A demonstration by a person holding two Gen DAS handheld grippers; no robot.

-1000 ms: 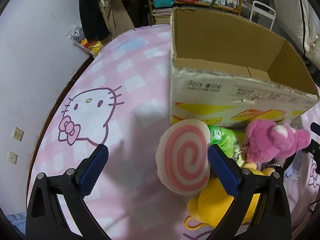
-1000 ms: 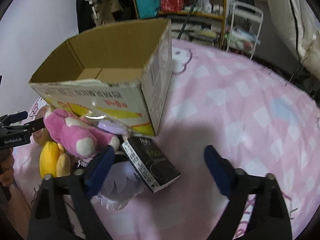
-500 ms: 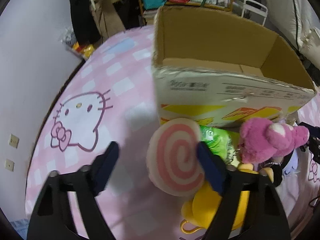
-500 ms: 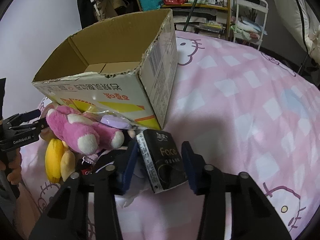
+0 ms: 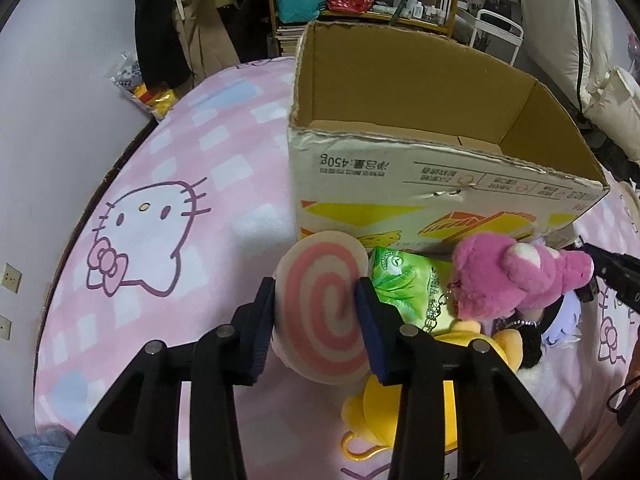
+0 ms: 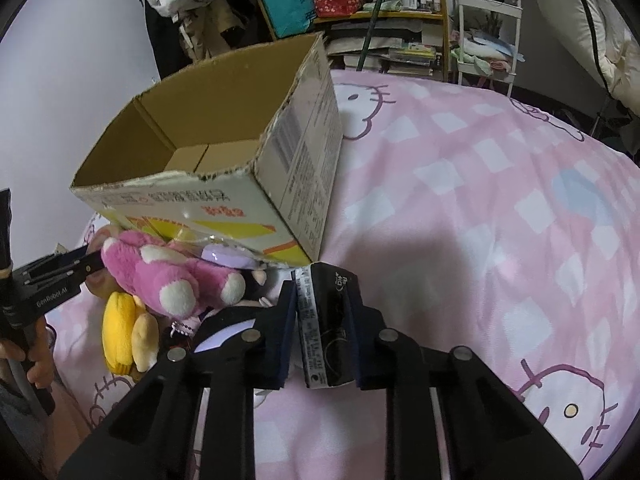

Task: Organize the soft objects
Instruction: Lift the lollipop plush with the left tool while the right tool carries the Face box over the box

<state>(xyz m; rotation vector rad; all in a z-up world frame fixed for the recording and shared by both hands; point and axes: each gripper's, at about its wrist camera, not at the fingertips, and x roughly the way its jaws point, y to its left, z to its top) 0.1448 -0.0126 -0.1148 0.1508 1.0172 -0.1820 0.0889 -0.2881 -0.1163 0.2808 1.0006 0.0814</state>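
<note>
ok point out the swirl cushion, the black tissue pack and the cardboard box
swirl cushion (image 5: 320, 312), left wrist view, on its pink spiral
black tissue pack (image 6: 326, 328), right wrist view, on its top face
cardboard box (image 5: 400, 176), left wrist view, on its printed front wall

The open brown corrugated-cardboard box (image 5: 404, 184) has rough torn rims and a printed, slightly glossy front. The fluffy pink plush bear (image 5: 516, 276) looks matt; the green tissue pack (image 5: 404, 288) is shiny plastic film, on smooth pink cloth bedding (image 6: 480, 208).
</note>
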